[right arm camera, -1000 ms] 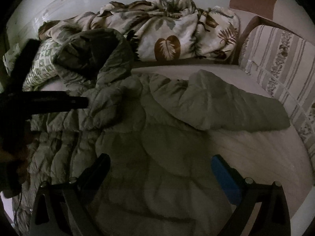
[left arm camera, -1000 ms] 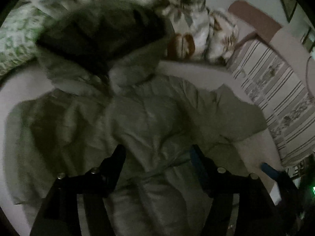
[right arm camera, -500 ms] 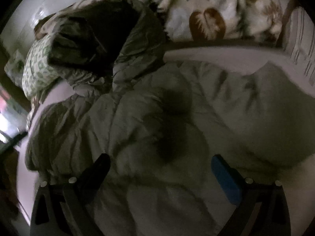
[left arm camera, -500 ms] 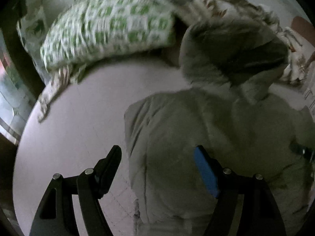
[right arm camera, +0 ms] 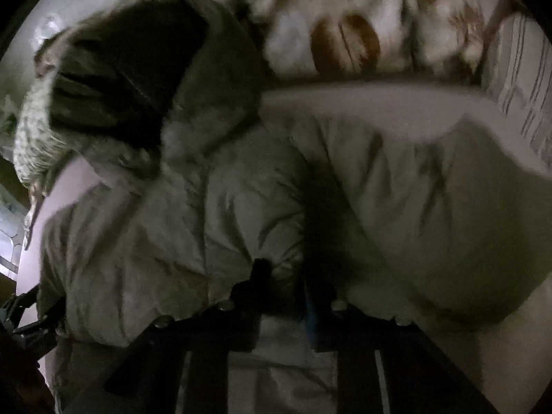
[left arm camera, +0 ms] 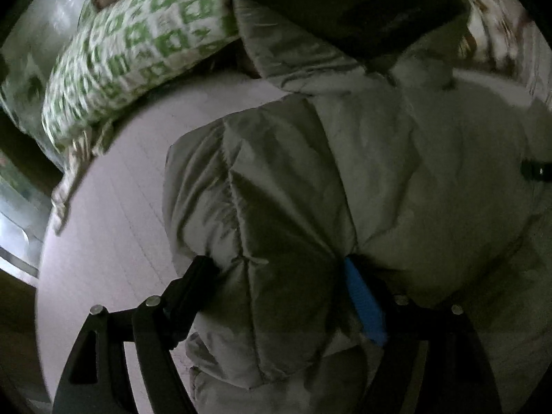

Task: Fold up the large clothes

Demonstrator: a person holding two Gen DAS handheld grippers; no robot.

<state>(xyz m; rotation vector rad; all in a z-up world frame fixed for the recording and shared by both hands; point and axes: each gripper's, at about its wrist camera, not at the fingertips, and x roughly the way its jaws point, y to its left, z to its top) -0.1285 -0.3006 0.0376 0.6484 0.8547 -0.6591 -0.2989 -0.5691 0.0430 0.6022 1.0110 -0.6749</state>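
Note:
A grey-green hooded puffer jacket lies spread on a pale bed, hood toward the pillows. My left gripper is wide open, pressed down astride the jacket's left edge; padded cloth bulges between its black finger and blue-padded finger. In the right wrist view the jacket fills the frame. My right gripper has its fingers close together with a fold of jacket cloth pinched between them near the jacket's middle.
A green-and-white patterned pillow lies at the back left. A leaf-print blanket is bunched behind the hood. A striped cushion stands at the right. Bare bed sheet shows left of the jacket.
My left gripper swung left to the jacket's left edge and dropped onto it. My right gripper moved in over the jacket's middle and closed from wide open onto the cloth.

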